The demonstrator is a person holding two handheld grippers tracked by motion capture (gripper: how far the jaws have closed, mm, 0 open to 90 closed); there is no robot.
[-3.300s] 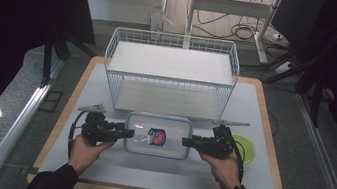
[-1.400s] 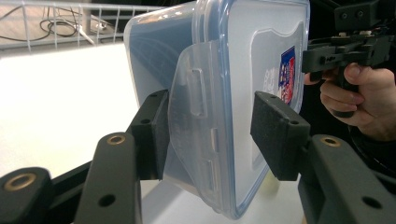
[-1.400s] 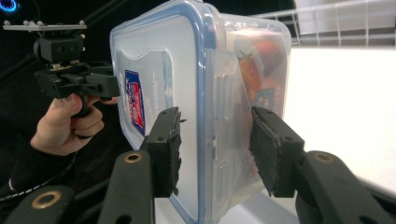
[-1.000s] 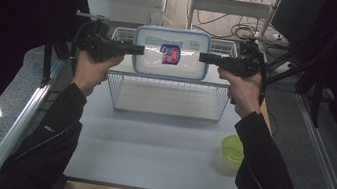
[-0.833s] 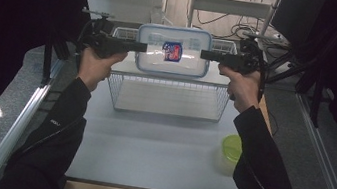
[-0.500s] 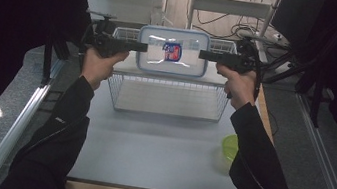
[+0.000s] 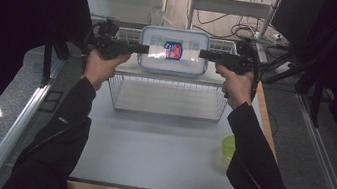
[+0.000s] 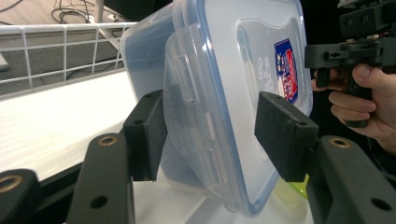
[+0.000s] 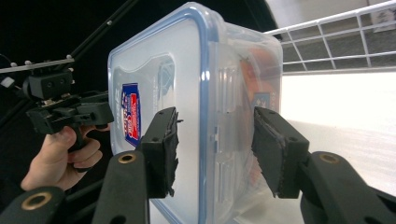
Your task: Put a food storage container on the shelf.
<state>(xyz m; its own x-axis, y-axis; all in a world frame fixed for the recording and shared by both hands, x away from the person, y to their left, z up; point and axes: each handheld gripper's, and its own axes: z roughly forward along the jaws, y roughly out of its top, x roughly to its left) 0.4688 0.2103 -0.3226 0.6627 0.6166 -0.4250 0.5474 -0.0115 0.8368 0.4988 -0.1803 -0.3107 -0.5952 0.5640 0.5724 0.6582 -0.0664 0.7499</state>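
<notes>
A clear plastic container [image 7: 173,49] with a blue-rimmed lid and a red and blue label stands on edge, tilted, over the white floor of the wire basket [image 7: 166,96]. My left gripper [image 7: 144,49] straddles its left end. In the left gripper view its jaws [image 8: 210,135] have just been opening: one pad [image 8: 149,135] lies by the side clip and the other pad [image 8: 280,135] stands a sliver off the lid. My right gripper [image 7: 204,54] holds the right end. In the right gripper view its pads [image 9: 275,149] sit against lid and base.
The basket stands at the far end of the pale table [image 7: 157,158]. A green bowl [image 7: 228,146] sits near the table's right edge, beside the person's right sleeve. Shelving and cables lie beyond the basket.
The container went from lying flat at the table's front to being held up over the basket by both grippers. In the last second it sank a little toward the basket floor.
</notes>
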